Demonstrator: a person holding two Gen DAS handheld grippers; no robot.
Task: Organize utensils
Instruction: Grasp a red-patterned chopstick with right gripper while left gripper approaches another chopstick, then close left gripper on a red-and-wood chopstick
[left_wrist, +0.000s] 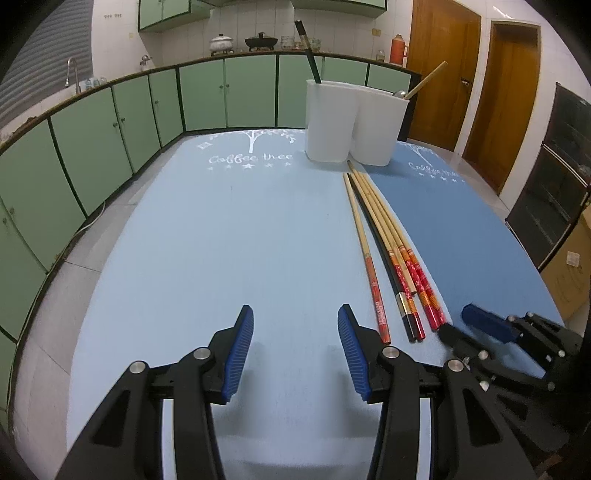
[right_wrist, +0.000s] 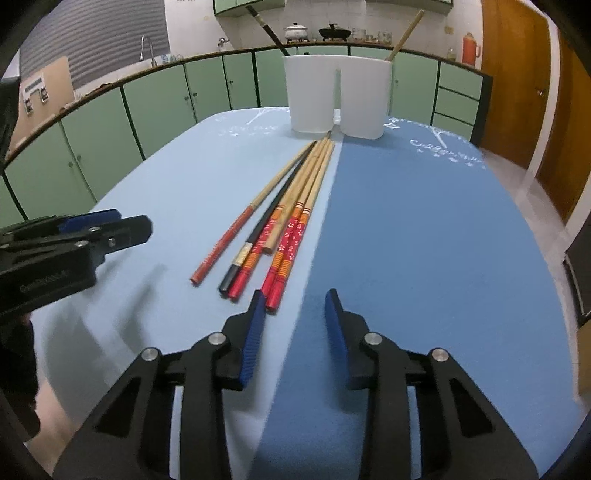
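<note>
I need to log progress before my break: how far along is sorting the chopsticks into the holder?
Done: one dark stick and one bamboo stick already stand in the white holder. In hand: nothing. The left claw and right claw are both open and empty, the right one just short of the pile. Left: the chopsticks still lying on the blue mat.

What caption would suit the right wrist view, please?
Open right hand-held gripper nears chopsticks lying before a white holder.
</note>
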